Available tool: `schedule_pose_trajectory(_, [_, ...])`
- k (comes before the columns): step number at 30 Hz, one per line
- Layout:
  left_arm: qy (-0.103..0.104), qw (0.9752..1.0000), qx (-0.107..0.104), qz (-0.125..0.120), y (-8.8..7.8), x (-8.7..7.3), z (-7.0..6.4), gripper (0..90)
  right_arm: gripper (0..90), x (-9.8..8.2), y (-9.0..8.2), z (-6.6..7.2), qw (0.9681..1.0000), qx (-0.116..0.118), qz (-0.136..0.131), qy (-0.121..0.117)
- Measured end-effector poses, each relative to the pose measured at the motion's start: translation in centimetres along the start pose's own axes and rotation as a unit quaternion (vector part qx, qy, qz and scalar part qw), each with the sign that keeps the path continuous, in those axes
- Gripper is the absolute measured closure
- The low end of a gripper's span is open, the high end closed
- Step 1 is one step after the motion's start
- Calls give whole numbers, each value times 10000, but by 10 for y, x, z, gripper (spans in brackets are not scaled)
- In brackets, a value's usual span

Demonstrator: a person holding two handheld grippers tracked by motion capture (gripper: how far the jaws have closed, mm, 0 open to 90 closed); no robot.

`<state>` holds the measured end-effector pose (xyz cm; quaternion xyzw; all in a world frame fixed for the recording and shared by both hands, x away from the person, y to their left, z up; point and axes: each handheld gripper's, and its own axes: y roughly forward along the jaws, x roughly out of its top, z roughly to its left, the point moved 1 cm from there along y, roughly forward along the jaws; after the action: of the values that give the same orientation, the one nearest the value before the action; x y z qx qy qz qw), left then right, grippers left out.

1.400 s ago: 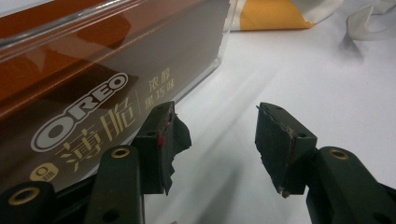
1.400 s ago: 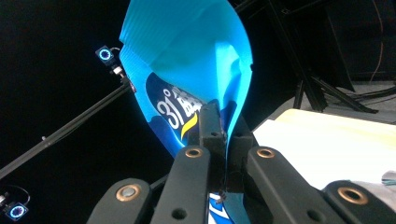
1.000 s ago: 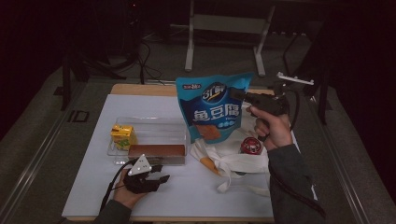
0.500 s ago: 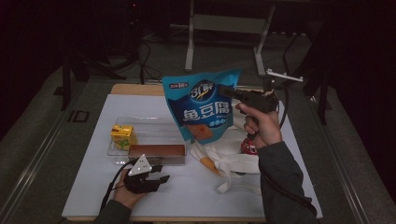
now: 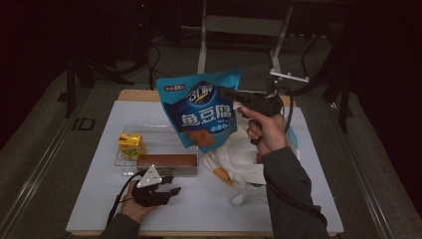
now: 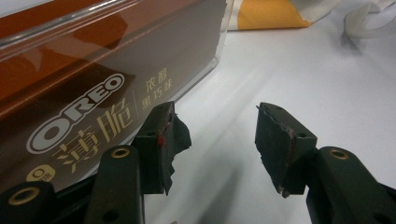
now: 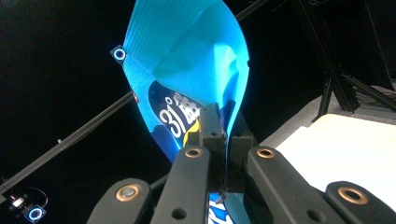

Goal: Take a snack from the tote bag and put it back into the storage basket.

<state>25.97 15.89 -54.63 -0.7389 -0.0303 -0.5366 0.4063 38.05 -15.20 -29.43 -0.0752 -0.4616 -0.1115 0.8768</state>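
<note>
**Inspector A:** High view showed the right gripper [image 5: 234, 96] clamped on the right edge of a glossy blue plastic snack pouch with white lettering [image 5: 201, 112], which hung in the air above the far middle of the white table [image 5: 278, 209], over the clear tray's right end. The right gripper view confirmed it: jaws pressed together on the pouch's thin seam [image 7: 224, 140].

**Inspector B:** And the left gripper [image 5: 166, 191]?

**A:** It rested near the front left, jaws partly apart and empty, just beside the tray.

**B:** Handling advice?

**A:** In my judgement, the pinch on one edge let the pouch swing; it should be carried slowly, lowered until its bottom settled, then released.

**B:** Containers?

**A:** The clear plastic rectangular tray [image 5: 149, 130] held a small yellow drink carton [image 5: 130, 144] at its left and a long brown biscuit box [image 5: 166, 160] along its near wall. A white cloth bag with orange print [image 5: 239, 162] lay crumpled right of it; its contents could not be told.
</note>
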Motion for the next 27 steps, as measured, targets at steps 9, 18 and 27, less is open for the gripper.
schedule_pose_trajectory(9, [-1, 10000, -1, -6, 0, 0, 0, 484, 896, 2, 21, 0, 9999, -8, 49, 99])
schedule_pose_trajectory(18, [-10, 10000, 0, -35, 0, 0, 0, 483, 896, 5, 41, -2, 9999, -19, 55, 133])
schedule_pose_trajectory(27, [10, 10000, 5, -43, -1, 0, -1, 482, 896, 1, 65, -10, 9996, -35, 127, 239])
